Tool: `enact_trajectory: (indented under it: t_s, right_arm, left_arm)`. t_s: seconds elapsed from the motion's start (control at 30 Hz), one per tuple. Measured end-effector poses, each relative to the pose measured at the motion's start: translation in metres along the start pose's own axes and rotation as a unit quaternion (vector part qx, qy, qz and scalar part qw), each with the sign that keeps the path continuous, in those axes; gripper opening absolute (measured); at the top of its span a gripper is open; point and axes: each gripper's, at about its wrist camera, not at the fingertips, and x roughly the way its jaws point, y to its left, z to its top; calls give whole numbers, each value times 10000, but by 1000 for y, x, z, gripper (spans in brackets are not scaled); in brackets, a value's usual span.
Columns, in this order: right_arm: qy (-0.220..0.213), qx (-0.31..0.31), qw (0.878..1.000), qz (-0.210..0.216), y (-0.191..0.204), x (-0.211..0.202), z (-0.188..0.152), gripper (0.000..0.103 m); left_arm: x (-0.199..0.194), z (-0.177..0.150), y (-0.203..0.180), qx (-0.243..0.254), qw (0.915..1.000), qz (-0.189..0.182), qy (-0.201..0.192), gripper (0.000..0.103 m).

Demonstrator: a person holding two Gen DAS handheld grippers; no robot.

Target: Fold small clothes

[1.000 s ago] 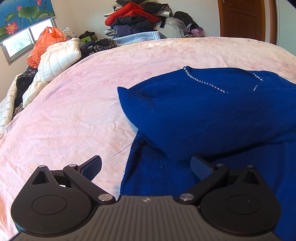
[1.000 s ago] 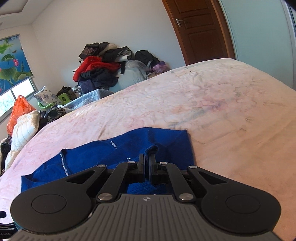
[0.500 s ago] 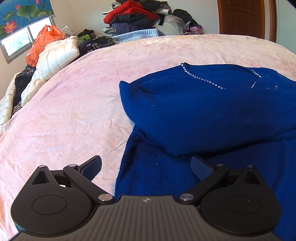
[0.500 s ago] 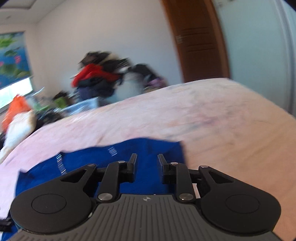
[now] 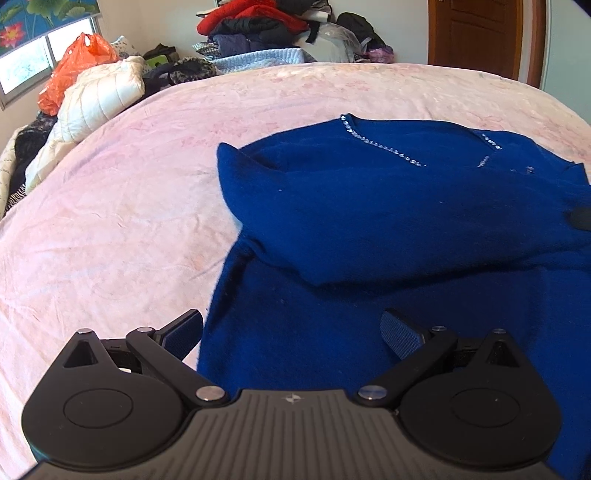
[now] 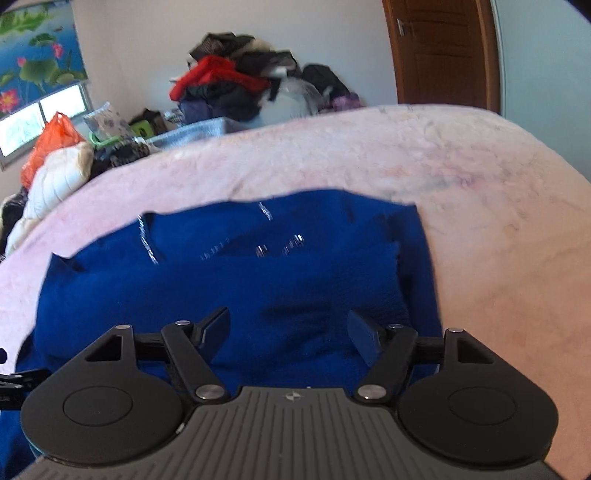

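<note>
A dark blue knitted top [image 5: 388, 221] with a beaded neckline lies on the pink bed sheet [image 5: 129, 206], its sleeves folded across the body. My left gripper [image 5: 291, 328] is open just above the top's lower left edge, holding nothing. In the right wrist view the same blue top [image 6: 236, 280] fills the middle. My right gripper [image 6: 290, 330] hovers over its right part with jaws opening, and only flat cloth lies below them, nothing pinched. A dark bit of the right gripper shows at the right edge of the left wrist view.
A heap of clothes [image 5: 266, 26] is piled past the far end of the bed. A white quilted jacket [image 5: 96, 99] and an orange plastic bag [image 5: 77, 62] lie at the far left. A brown wooden door [image 6: 439, 51] stands at the back right.
My right gripper was shut on a fold of the blue top; it has let go, its jaws have spread wide, and it has drawn back. My left gripper stays open and has hardly moved.
</note>
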Motion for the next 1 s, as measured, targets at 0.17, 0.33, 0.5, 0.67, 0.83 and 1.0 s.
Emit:
enact_trajectory:
  t_s: [0.17,0.33,0.5,0.67,0.83,1.0]
  right_arm:
    - [-241,275,9986,378,-5,-32,-6,80]
    - [-342,108,9979,530,-4,-66,-11,89]
    - [-324,-68,9969,711,-6,-97,-19,93]
    - [-245,-87,9953,927,-8,-124,-31,94]
    - [-118,-65,9936,1118,-5,-142,-48,95]
    - [15,-117,9920,1253,7,-154,-66,96]
  left_arm:
    - [-8,-7,-3,-2,10000,-48,13,103]
    - [-17,-14,-4,-29,9999,-119,46,103]
    - [-25,-20,-7,-3,9998,-165,103,103]
    - [-34,-28,-10,29,9996,-235,166,103]
    - [-40,-38,-12,88,9992,-288,278,103]
    - [-48,-45,-16,195,9989,-318,297,103]
